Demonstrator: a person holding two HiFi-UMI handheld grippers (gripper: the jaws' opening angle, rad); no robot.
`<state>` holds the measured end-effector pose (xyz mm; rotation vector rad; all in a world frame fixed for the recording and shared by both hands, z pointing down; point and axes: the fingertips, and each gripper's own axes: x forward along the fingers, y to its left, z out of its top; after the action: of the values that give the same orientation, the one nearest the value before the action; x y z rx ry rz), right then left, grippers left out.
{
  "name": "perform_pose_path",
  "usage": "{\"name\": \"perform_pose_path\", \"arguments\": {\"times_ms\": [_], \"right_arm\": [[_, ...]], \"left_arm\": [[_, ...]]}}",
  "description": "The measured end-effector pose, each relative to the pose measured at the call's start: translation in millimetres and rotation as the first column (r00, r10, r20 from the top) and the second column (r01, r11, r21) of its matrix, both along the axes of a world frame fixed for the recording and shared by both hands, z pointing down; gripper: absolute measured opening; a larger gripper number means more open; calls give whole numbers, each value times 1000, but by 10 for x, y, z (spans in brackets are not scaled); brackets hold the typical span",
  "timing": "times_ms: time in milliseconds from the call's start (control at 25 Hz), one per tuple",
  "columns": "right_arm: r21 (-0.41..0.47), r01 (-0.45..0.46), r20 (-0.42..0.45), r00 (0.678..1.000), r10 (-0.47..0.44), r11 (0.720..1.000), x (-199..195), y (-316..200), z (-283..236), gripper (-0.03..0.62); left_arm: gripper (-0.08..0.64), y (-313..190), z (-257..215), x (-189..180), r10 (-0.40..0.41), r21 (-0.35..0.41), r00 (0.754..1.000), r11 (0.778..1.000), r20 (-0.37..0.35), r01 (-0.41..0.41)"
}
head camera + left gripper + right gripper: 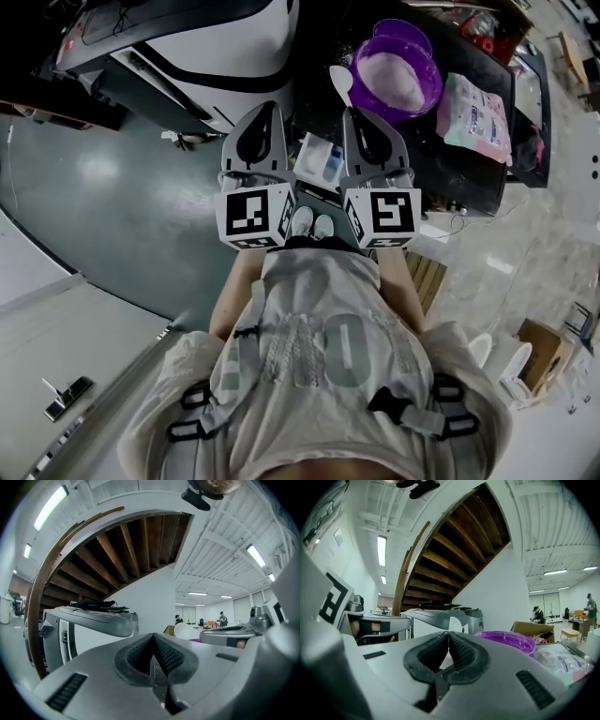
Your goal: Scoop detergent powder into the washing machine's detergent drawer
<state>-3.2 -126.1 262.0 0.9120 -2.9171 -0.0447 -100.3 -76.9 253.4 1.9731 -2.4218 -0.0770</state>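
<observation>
Head view: a person stood with two hand-held grippers thrust out side by side toward 12 o'clock; the left gripper (265, 114) and the right gripper (354, 117) were both clenched on nothing; a purple bowl (415, 39) holding white detergent powder (394, 80) sat on a dark table (478, 178) at 1 o'clock from the right gripper, clear of its tips; a white scoop (341, 84) lay just beside the bowl's 9 o'clock edge; a pale packet (475, 117) rested at 3 o'clock of the bowl; the washing machine (216, 47) filled the frame at 11 o'clock, beyond the left gripper; a white box with a blue part (319, 159) showed between the two grippers, and whether it was the drawer could not be told.

Left gripper view: the ribbed pads (166, 656) pressed together along their length, with nothing caught between them; the washing machine (93, 623) stood at 10 o'clock beyond the jaws; the brown underside of a staircase (117, 550) arched overhead at 12 o'clock; the right gripper's body (229, 634) crossed the frame at 3 o'clock.

Right gripper view: its pads (461, 653) likewise met, empty; the purple bowl (506, 641) sat just past the jaws at 2 o'clock; the packet (562, 660) lay at 3 o'clock; the washing machine (445, 616) stood at 12 o'clock behind the jaws; the left gripper (375, 626) showed at 9 o'clock; a cardboard box (534, 629) sat behind the bowl.
</observation>
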Motion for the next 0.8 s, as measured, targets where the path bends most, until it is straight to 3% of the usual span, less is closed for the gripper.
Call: {"name": "perform_pose_path", "arguments": {"times_ms": [360,560,800], "right_arm": [[13,-166,51,985,165,986,844,-397,-148,9],[-10,-304,76,950,304,953,1255,-472,-141,9],[-18,-424,88,902,424,906,1466,-585,-181,9]], "left_arm": [[20,-322,-142,527,74,17,997,997,29,-75],[20,-596,-219,804,188,26,981,982,41,-189],[20,-881,-291,929,293,27,954,955,56,-295]]}}
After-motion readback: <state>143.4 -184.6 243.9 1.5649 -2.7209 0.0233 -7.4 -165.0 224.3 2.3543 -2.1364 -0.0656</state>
